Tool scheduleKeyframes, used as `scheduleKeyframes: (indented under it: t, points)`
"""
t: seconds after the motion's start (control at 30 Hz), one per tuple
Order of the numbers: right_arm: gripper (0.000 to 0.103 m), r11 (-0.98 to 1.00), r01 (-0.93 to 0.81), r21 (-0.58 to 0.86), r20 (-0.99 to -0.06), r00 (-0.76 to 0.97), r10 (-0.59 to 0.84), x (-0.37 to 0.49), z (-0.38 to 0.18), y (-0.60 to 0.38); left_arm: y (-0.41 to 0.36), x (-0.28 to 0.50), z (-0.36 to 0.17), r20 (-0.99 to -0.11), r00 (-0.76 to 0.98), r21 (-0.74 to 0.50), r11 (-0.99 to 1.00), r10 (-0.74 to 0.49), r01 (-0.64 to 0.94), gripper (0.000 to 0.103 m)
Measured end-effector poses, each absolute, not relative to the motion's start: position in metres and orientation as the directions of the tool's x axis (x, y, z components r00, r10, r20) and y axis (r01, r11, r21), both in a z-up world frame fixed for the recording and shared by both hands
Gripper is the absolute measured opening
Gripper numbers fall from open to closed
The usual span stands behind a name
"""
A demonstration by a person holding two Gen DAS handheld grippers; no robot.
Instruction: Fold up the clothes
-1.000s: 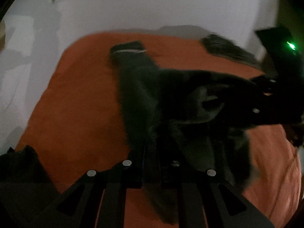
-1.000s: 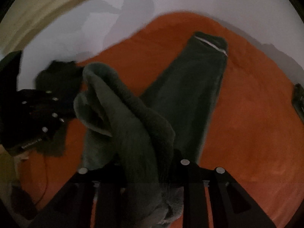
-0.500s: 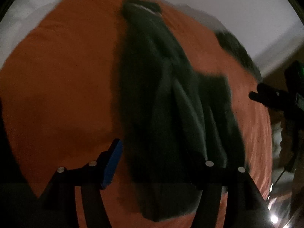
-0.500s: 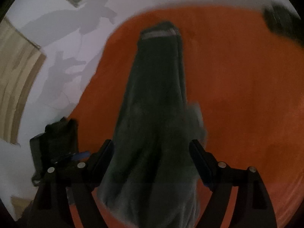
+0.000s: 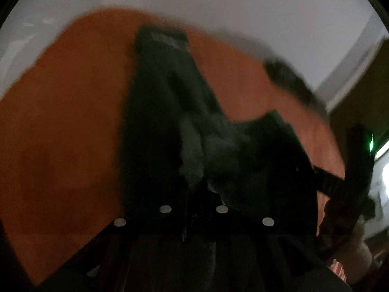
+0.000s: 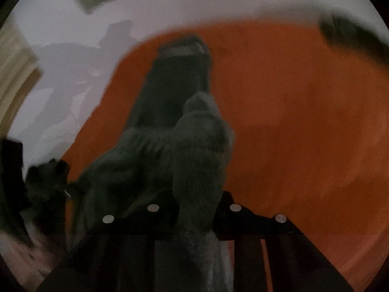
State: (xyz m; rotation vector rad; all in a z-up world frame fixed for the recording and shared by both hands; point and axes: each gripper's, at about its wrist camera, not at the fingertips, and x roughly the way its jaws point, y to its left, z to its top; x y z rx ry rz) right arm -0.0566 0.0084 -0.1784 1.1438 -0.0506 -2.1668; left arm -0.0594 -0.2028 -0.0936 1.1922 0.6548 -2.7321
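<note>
We hold a dark green fleece garment, long like trousers (image 6: 175, 92), laid on the orange cloth-covered surface (image 6: 304, 121). Its long axis runs from both grippers at the lower edge up to the pale-striped hem (image 5: 167, 40) at the upper centre. Our right gripper (image 6: 194, 209) has just been closing and is clenched on a bunched fold. Our left gripper (image 5: 193, 209) has also just closed; it seems to pinch the near edge, though darkness and blur hide the pads. A second dark item (image 6: 352, 39) lies at the upper right.
</note>
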Motion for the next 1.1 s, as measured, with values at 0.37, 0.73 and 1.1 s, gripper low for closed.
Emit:
scheduleKeyframes:
  t: [0.37, 0.73, 1.1]
  points:
    - [0.046, -0.769, 0.556, 0.314, -0.767, -0.329, -0.551, -0.132, -0.195, -0.051, -0.244, -0.140, -0.142, -0.845, -0.522, -0.107, -0.919, -0.116, 0.378, 0.013]
    - [0.083, -0.802, 0.498, 0.331, -0.710, -0.428, -0.559, -0.008, -0.145, 0.087, -0.205, 0.016, -0.123, -0.764, -0.645, -0.269, -0.906, -0.007, 0.328, 0.053]
    - [0.018, -0.788, 0.377, 0.487, -0.713, -0.349, -0.608, 0.065, -0.214, 0.120, -0.129, -0.003, -0.179, -0.808, -0.582, -0.279, -0.930, 0.091, 0.242, 0.008]
